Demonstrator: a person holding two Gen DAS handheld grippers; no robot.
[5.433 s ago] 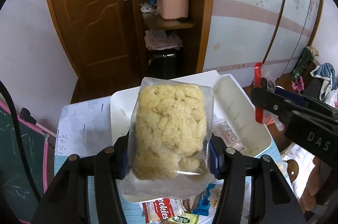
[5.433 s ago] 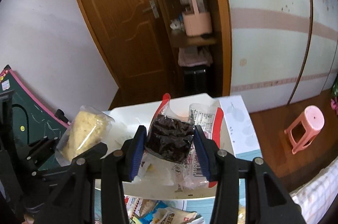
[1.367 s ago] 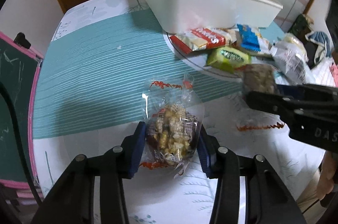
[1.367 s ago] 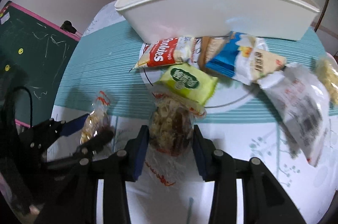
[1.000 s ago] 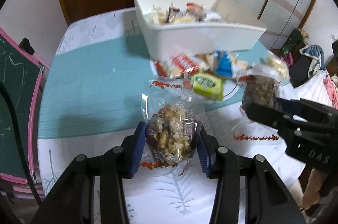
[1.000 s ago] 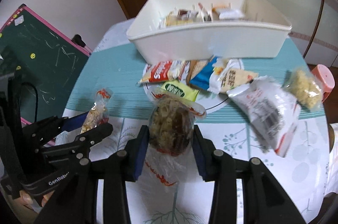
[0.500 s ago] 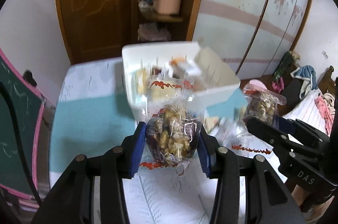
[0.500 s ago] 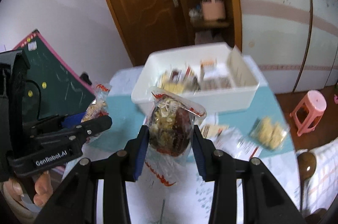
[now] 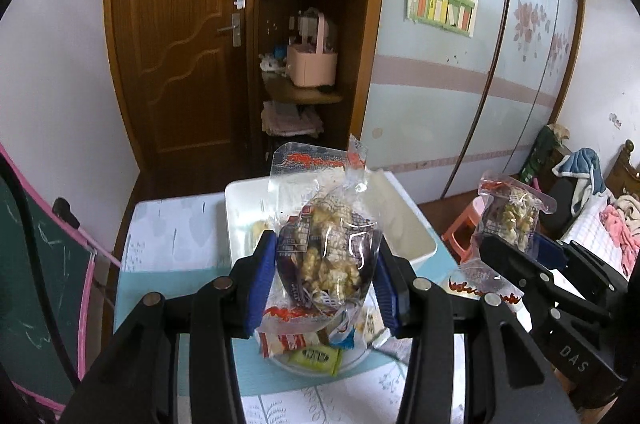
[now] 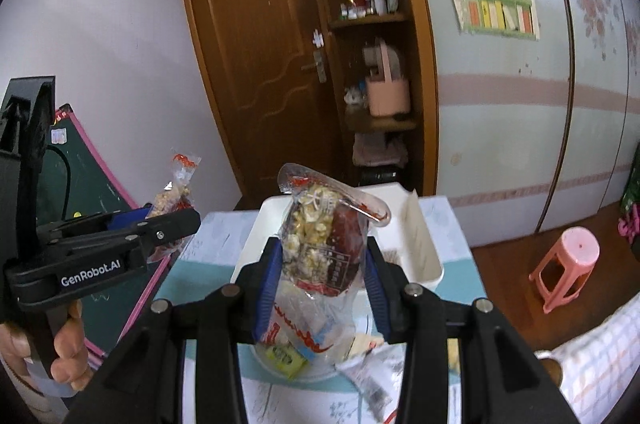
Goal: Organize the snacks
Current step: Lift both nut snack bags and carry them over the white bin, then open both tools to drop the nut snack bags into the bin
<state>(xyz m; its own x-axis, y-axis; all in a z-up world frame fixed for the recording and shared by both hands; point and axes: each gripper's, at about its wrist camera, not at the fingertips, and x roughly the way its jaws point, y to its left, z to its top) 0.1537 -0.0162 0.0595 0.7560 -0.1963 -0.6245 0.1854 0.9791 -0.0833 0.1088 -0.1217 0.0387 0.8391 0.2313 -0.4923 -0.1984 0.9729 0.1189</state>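
1. Both grippers are now riding high above the table; a second ago they were down at the tablecloth (image 9: 160,308), each pinching a clear nut-and-date snack bag.
2. The left gripper (image 9: 326,278) is clamping its clear snack bag (image 9: 328,248) between the blue pads (image 9: 262,276), bag upright, printed top flap sticking up.
3. The right gripper (image 10: 320,278) is squeezing the second snack bag (image 10: 324,244) the same way (also visible from the left wrist view, off to the right).
4. The white bin (image 9: 416,236) is sitting just beyond and below both bags, on the far side of the table; it has been swinging closer in view over the last second.
5. Judgement: pick-up is done, transport is under way, and release over the bin is likely next.
6. Loose packets, including a green packet (image 9: 316,358), are lying on the round plate (image 9: 360,360) in front of the bin, so more trips are pending.
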